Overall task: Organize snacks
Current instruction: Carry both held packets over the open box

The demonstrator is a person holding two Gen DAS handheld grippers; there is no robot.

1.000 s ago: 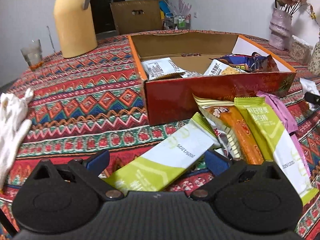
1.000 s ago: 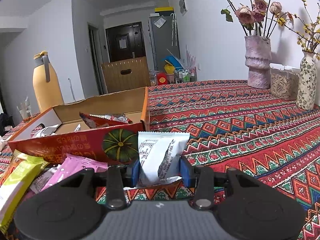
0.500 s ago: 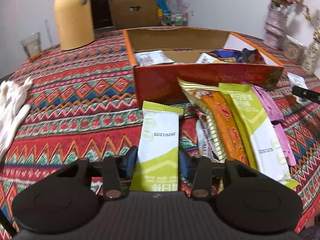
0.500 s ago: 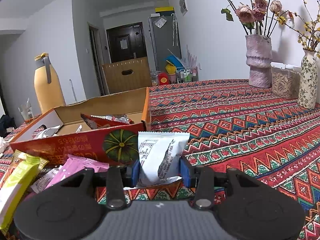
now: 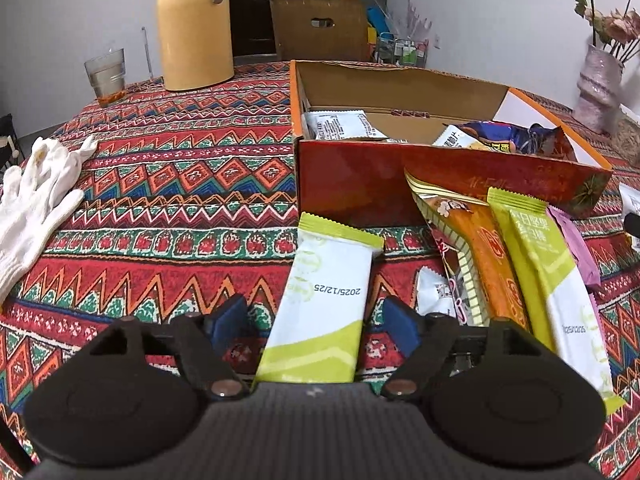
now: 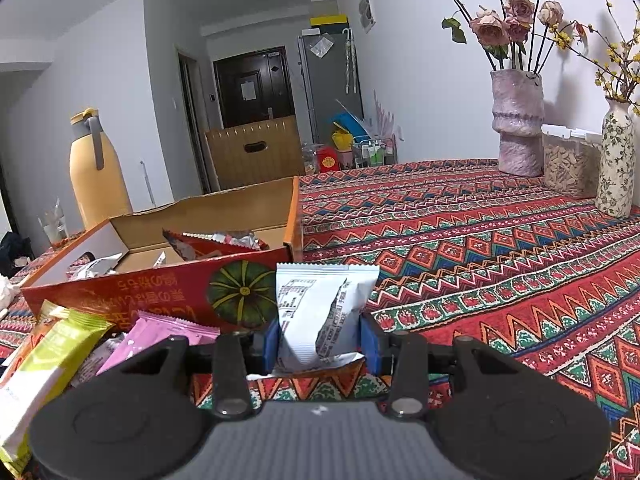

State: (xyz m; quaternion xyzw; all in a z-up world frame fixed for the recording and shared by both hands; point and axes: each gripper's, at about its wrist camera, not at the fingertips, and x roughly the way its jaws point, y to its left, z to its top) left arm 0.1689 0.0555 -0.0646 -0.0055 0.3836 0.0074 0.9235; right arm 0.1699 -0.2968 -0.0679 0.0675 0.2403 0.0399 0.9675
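In the left wrist view a green-and-white snack bar (image 5: 328, 292) lies flat on the patterned cloth between the jaws of my left gripper (image 5: 314, 318). The jaws are opening and both blue pads stand clear of the bar's sides. Right of it is a pile of packets: an orange one (image 5: 484, 264), a second green bar (image 5: 548, 280) and a pink one (image 5: 576, 244). Behind them stands the open red-and-orange box (image 5: 360, 184) with several packets inside. My right gripper (image 6: 320, 338) is shut on a white packet (image 6: 316, 304), held upright just in front of the box (image 6: 160, 292).
A yellow jug (image 5: 194, 28) and a glass (image 5: 106, 76) stand at the far left, and a white glove (image 5: 36, 188) lies at the left edge. Two flower vases (image 6: 518, 120) (image 6: 616, 160) and a clear container (image 6: 568, 164) stand at the far right.
My left jaws closed on the green-and-white bar and turned it straight, then parted from it again. The right gripper and its white packet have not moved.
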